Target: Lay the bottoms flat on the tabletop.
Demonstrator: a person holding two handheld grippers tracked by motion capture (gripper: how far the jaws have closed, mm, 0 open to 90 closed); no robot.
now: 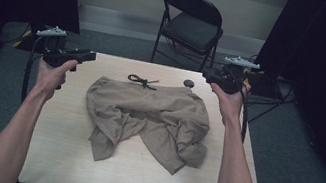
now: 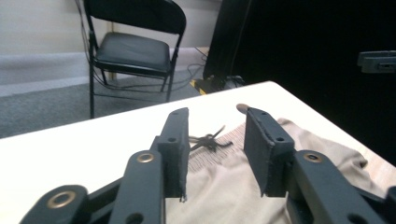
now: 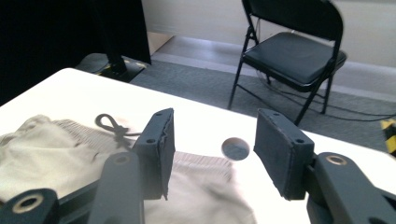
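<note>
Tan shorts point(image 1: 148, 119) lay mid-table point(image 1: 58, 154), free margins all round; left gripper point(image 1: 87, 56) & right gripper point(image 1: 207, 75) both hovered released, no writing legible.

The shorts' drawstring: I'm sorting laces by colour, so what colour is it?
The drawstring is black against the tan shorts; the right gripper view shows it best.

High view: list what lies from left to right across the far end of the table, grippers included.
left gripper → black drawstring of the tan shorts → round dark hole in the tabletop → right gripper
</note>
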